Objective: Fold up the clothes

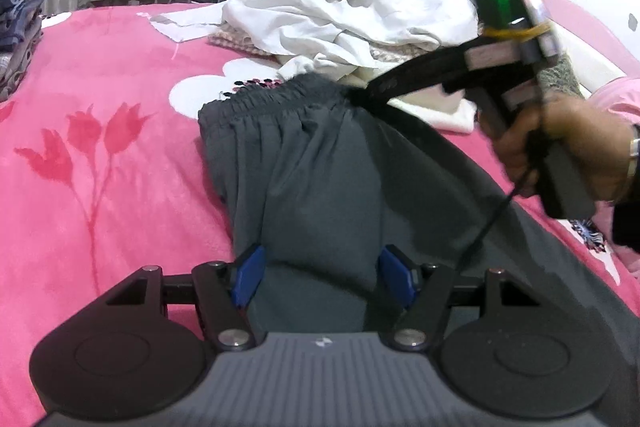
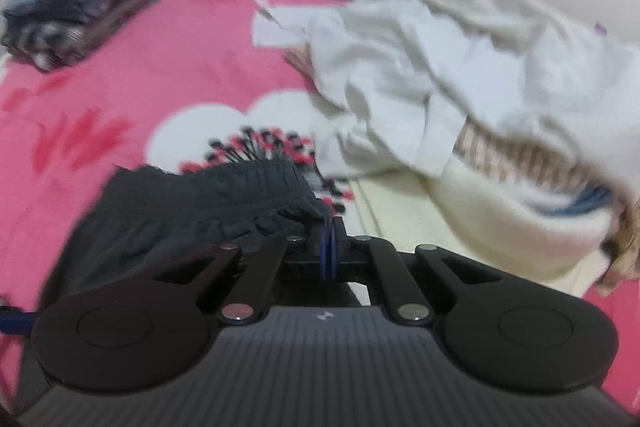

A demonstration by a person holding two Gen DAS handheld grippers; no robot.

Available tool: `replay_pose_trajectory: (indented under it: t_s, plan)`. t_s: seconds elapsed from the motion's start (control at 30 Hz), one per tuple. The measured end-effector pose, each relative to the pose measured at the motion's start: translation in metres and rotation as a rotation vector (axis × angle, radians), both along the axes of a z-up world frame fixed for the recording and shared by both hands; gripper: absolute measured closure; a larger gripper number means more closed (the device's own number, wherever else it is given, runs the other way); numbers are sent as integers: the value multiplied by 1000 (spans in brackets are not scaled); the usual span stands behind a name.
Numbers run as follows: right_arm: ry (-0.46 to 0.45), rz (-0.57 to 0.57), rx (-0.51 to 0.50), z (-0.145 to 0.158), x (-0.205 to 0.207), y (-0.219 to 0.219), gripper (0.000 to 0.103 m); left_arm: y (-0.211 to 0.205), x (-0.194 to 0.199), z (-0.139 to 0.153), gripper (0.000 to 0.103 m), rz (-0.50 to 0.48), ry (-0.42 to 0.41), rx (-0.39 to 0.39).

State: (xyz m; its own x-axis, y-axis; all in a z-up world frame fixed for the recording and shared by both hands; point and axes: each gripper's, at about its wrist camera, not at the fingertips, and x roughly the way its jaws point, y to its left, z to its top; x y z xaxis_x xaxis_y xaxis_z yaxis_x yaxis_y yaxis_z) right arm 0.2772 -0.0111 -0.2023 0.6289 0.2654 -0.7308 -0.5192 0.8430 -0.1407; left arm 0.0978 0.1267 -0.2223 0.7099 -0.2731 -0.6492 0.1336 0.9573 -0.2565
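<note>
While the left gripper [image 1: 322, 277] hangs over the lower end of the grey pants [image 1: 308, 179] with its blue pads spread wide, the right gripper [image 2: 329, 247] is pinched tight on the gathered elastic waistband corner. Pants lie crumpled on the pink floral blanket [image 1: 100, 147]. Farther back sits a white laundry heap [image 1: 344, 15], probably shirts, too blurry to call.

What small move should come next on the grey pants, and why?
Probably close the left gripper on the pants: its jaws stand open around the cloth, while the right gripper is already pinched shut on the waistband corner. Both ends must be held before folding.
</note>
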Motion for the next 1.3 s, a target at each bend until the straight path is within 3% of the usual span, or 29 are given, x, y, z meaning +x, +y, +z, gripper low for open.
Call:
replay_pose_trajectory:
  t_s: [0.17,0.2,0.3,0.33,0.47,0.67,0.83,0.97,1.13,1.3]
  plan:
    - [82,-29,142,-6,12,-16,96,-1,-1,2,37,-9,-10,14]
    - [98,-39,182,-1,12,-21,91,0,-1,3,37,-9,-11,12]
    - [123,-79,287,16,12,-41,59,3,-2,8,37,-4,-14,-2]
    - [125,-89,311,22,12,-47,52,4,-3,9,37,0,-15,-7]
    - [124,-98,373,37,10,-61,52,8,-2,17,37,8,-33,-14]
    - [123,-88,296,22,18,-45,52,11,18,19,37,32,-63,2]
    - [226,-76,212,-15,40,-35,45,10,34,4,37,34,-28,20]
    - [248,-39,228,-4,41,-40,38,10,33,-1,37,28,-28,31]
    - [203,38,225,21,35,-53,5,12,36,-3,37,29,-21,28]
    - [212,-10,264,32,41,-74,4,9,36,-4,37,32,-26,42]
